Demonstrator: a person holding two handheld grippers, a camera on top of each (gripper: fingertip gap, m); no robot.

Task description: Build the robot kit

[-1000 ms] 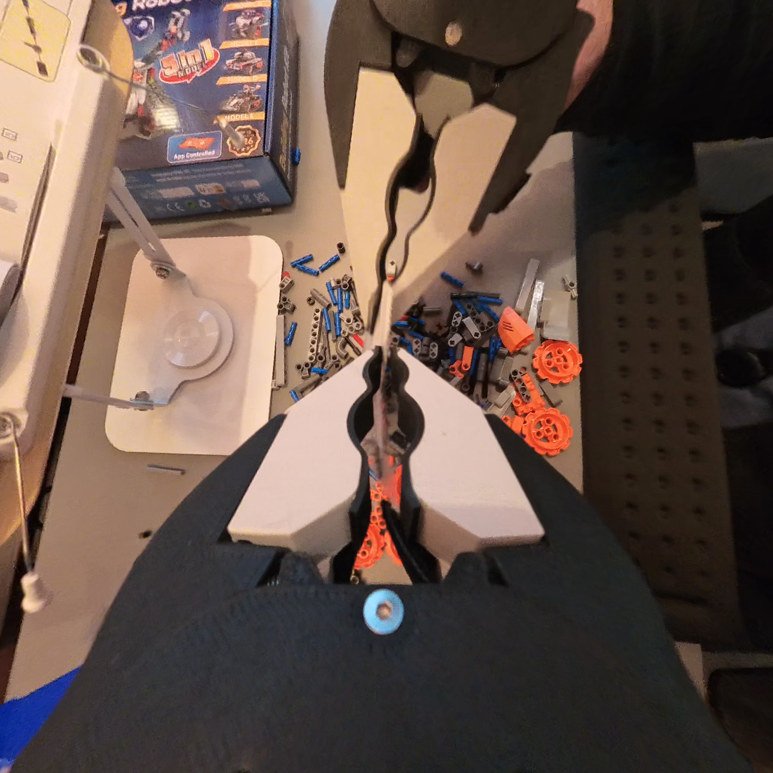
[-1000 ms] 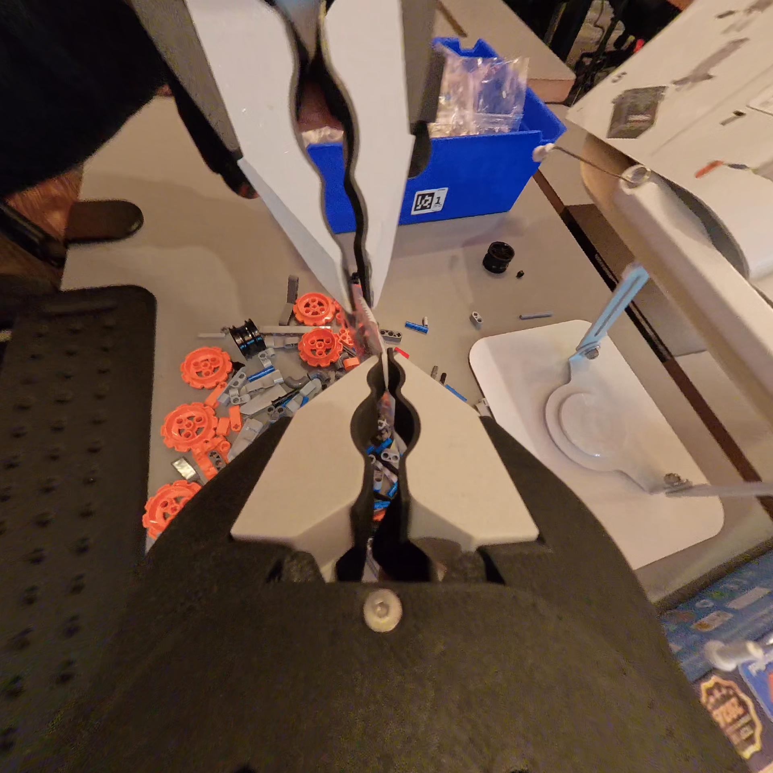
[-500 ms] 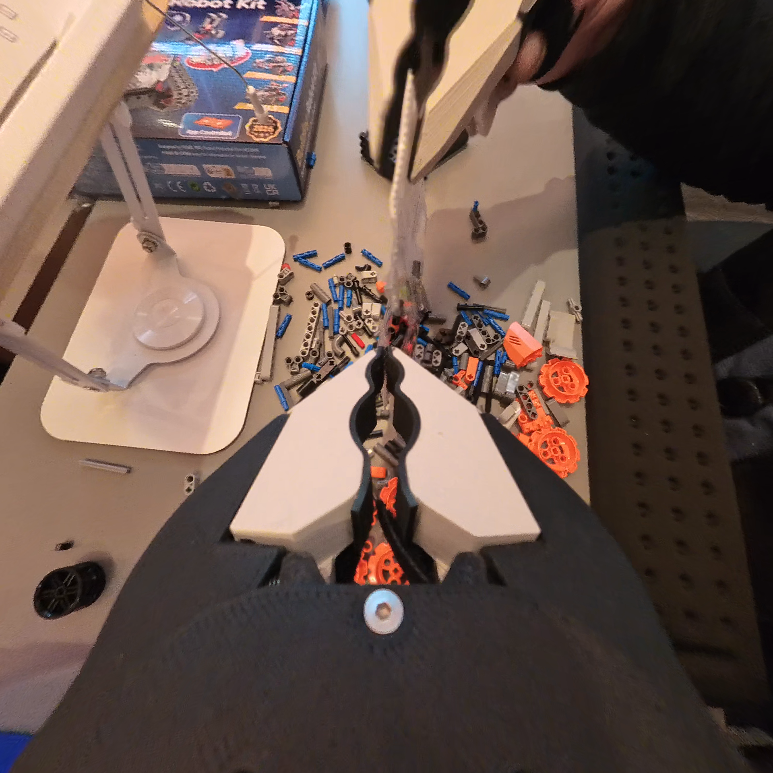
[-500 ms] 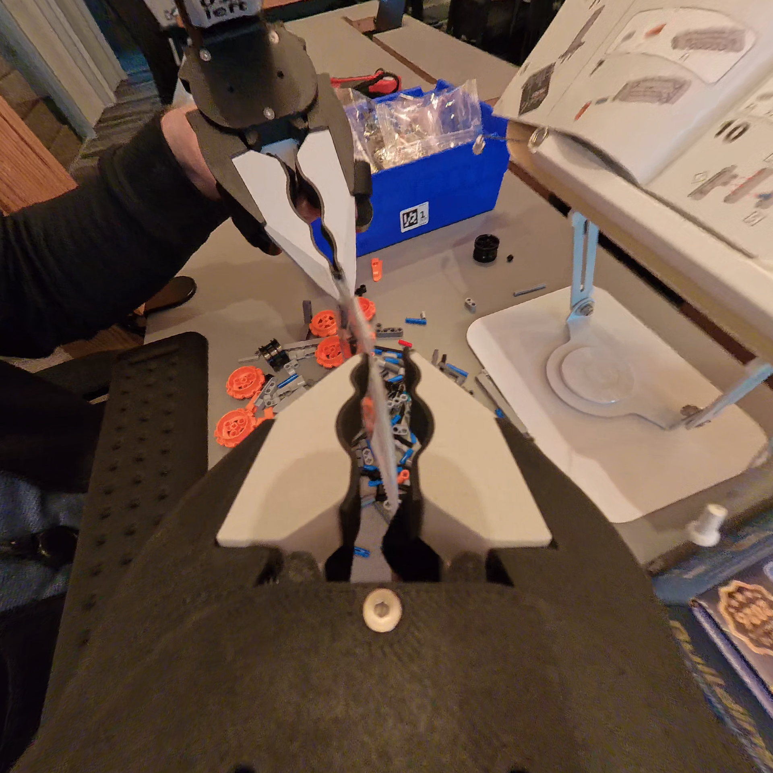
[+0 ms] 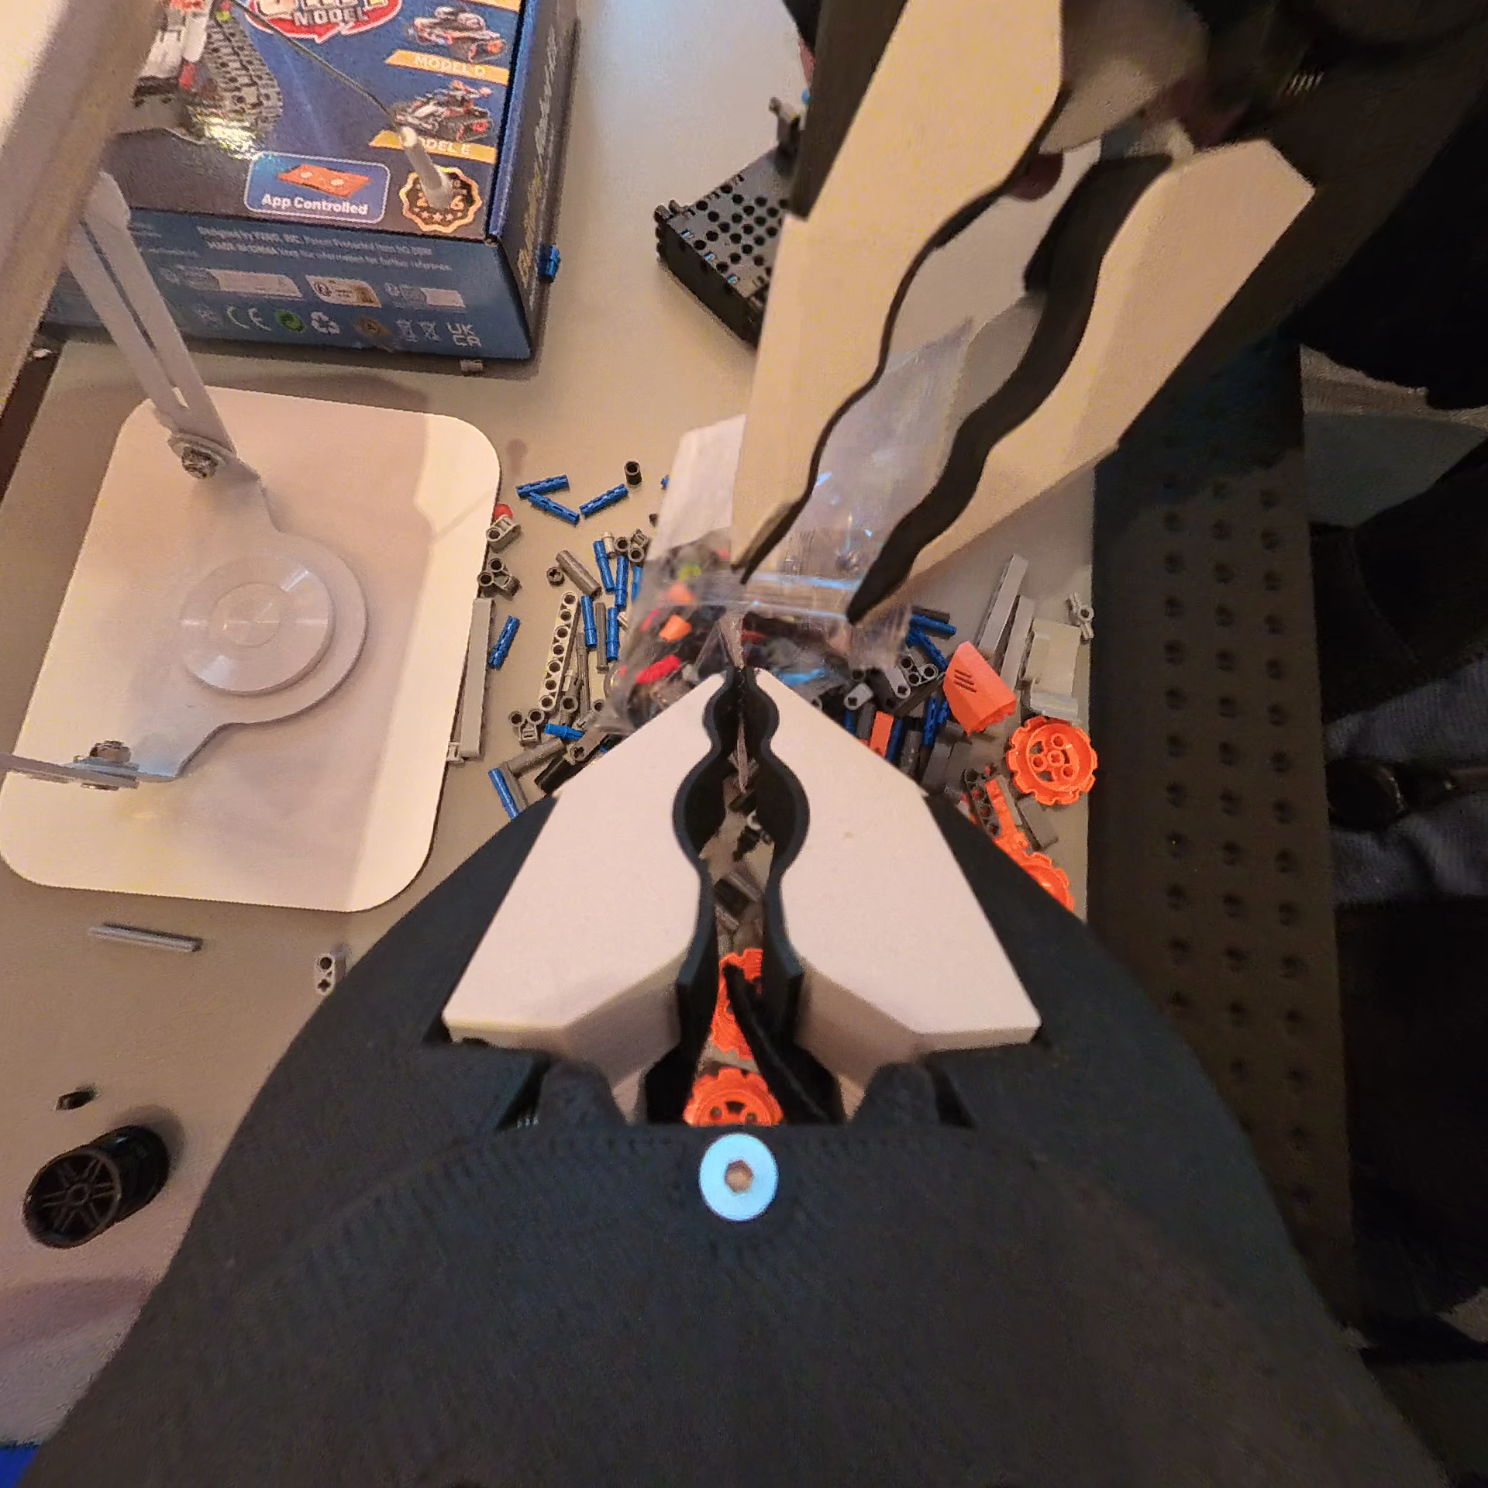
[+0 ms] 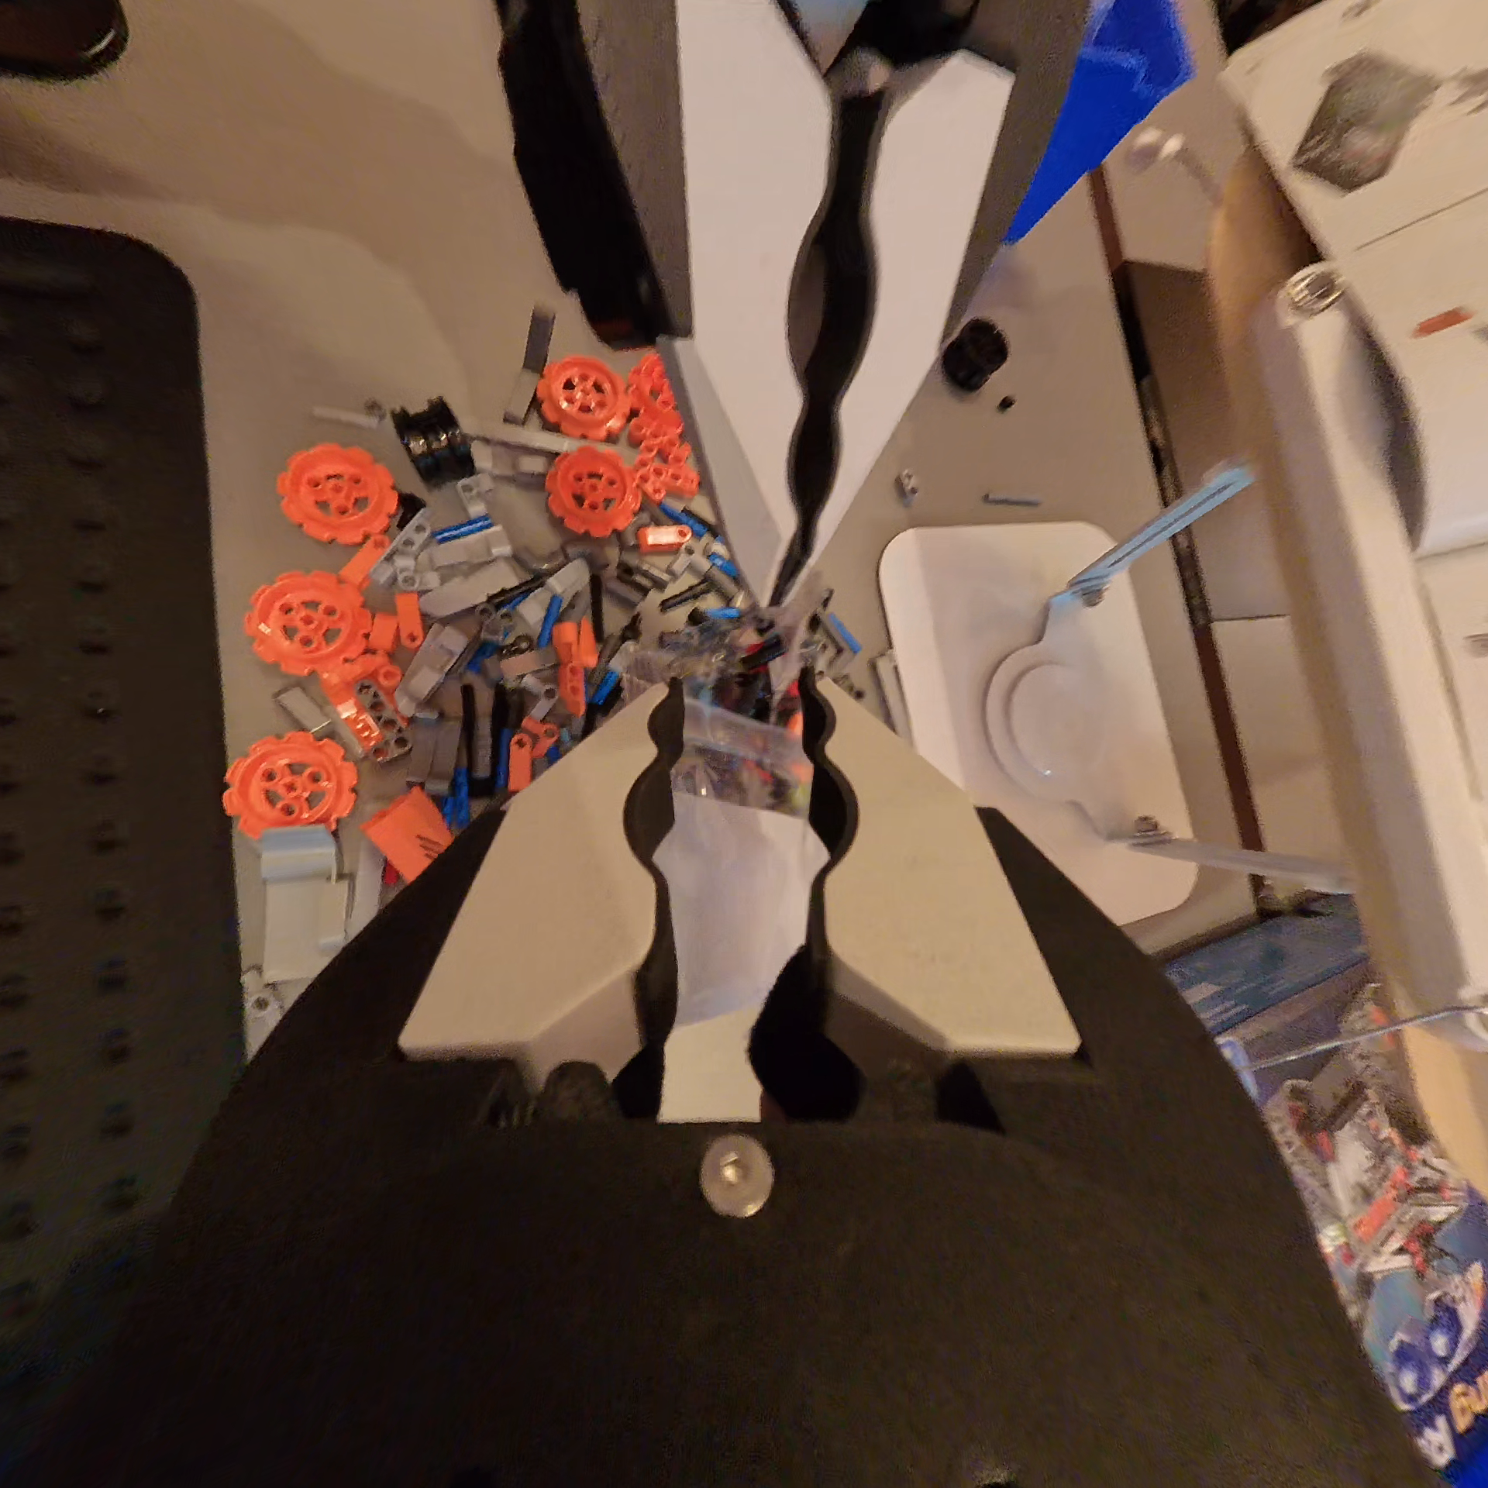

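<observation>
My left gripper [image 5: 737, 680] is shut, its tips pinching a corner of a clear plastic bag [image 5: 692, 612] that holds small building pieces. The bag sits low over a loose pile of grey, blue and black pieces [image 5: 564, 628] on the table. My right gripper [image 6: 739, 688] is open. The bag [image 6: 737, 765] lies between its fingers, and the pads do not press on it. In the left wrist view the right gripper [image 5: 801, 588] comes in from above with its fingers spread around the bag. In the right wrist view the left gripper [image 6: 793, 576] is closed on the bag's far end.
Orange gear wheels [image 6: 338, 491] lie beside the pile. A white stand base [image 5: 241, 644] sits left of it, with a blue kit box [image 5: 322, 201] behind. A black perforated mat [image 5: 1208, 725] borders the right side. A black wheel [image 5: 88, 1192] and a black holed block [image 5: 725, 241] lie nearby. Both grippers' tips are close together, under 4 cm apart.
The right gripper, shut on the bag a second ago, has opened and let go. Both grippers dropped closer to the pile. The left gripper stayed shut on the bag.
</observation>
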